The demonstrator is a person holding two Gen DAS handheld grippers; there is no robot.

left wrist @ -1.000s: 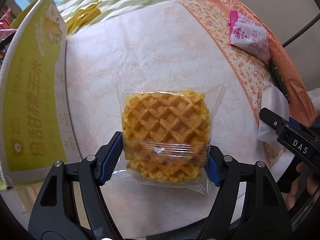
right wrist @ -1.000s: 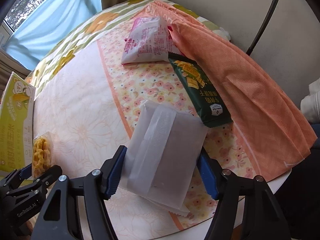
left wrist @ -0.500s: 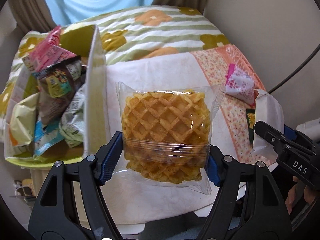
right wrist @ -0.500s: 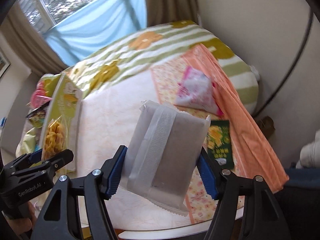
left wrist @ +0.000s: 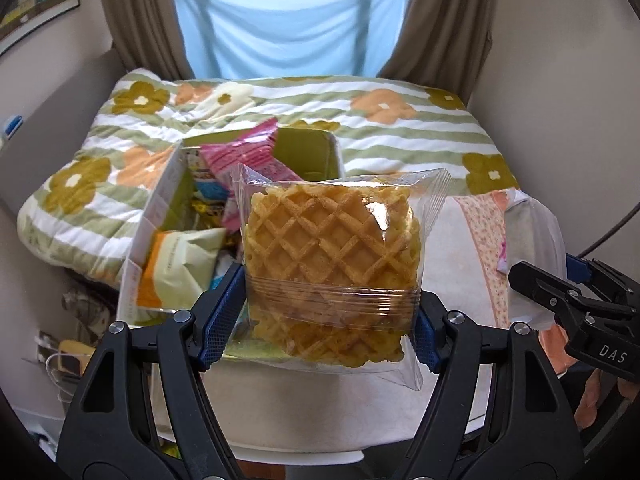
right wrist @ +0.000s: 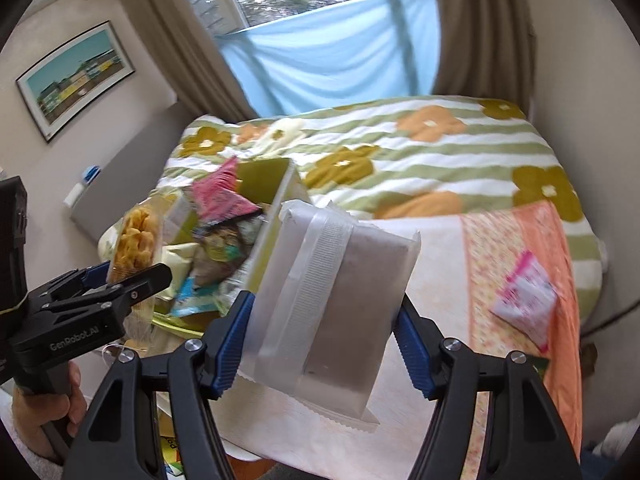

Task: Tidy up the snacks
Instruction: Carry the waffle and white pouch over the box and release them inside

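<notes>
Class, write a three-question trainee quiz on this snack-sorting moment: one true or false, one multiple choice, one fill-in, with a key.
1. True or false: the left gripper is shut on the waffle pack.
2. What is between the right gripper fingers? A) a green bag B) a frosted white packet C) nothing.
3. Fill in: the pink packet left on the table lies on the ______ floral cloth.

Key
1. True; both blue pads press the wrapper's sides.
2. B.
3. Orange. The open snack box sits at the table's other side, already holding several packets.
</notes>
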